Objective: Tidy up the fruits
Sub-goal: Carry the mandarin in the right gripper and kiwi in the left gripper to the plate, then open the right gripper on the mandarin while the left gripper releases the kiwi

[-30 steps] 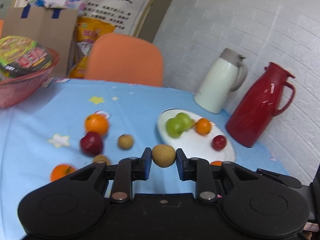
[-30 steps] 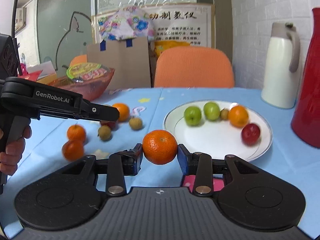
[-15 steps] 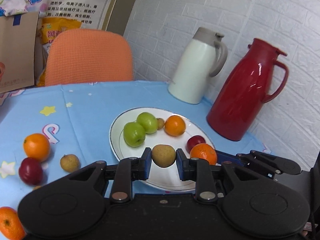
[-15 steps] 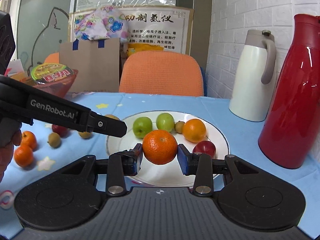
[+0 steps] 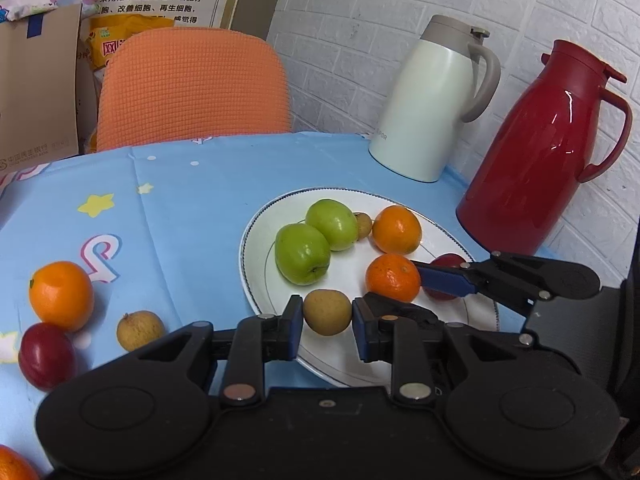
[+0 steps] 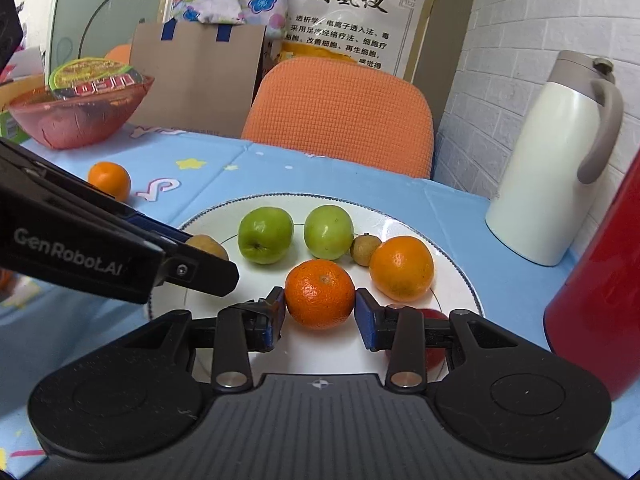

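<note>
The white plate (image 5: pixel 256 240) already carries most of the sorted fruit: two green apples (image 5: pixel 303 253), a small brown fruit behind them, an orange (image 5: pixel 397 229) and a red fruit half hidden at the right. Left of the plate in the left wrist view, loose fruit waits on the blue worktop (image 5: pixel 180 200): an orange (image 5: pixel 61 295), a red fruit (image 5: pixel 46 355), a small brown one (image 5: pixel 140 330) and another orange cut off at the lower left corner. So the job looks past halfway, with two pieces arriving and several to fetch.

The left tongs (image 5: pixel 327 320) are clamped on a brown pear-like fruit (image 5: pixel 327 312), held over the near rim of the plate at the lower centre of that frame. The right tongs (image 6: pixel 320 312) are clamped on a mandarin (image 6: pixel 320 294), poised above the plate's near part, just in front of the orange already lying there. Both tools slope downward toward the plate and sit side by side, each showing in the other's view, the right one entering from the right edge, the left one from the left edge. Whether either fruit touches the plate yet cannot be told.
</note>
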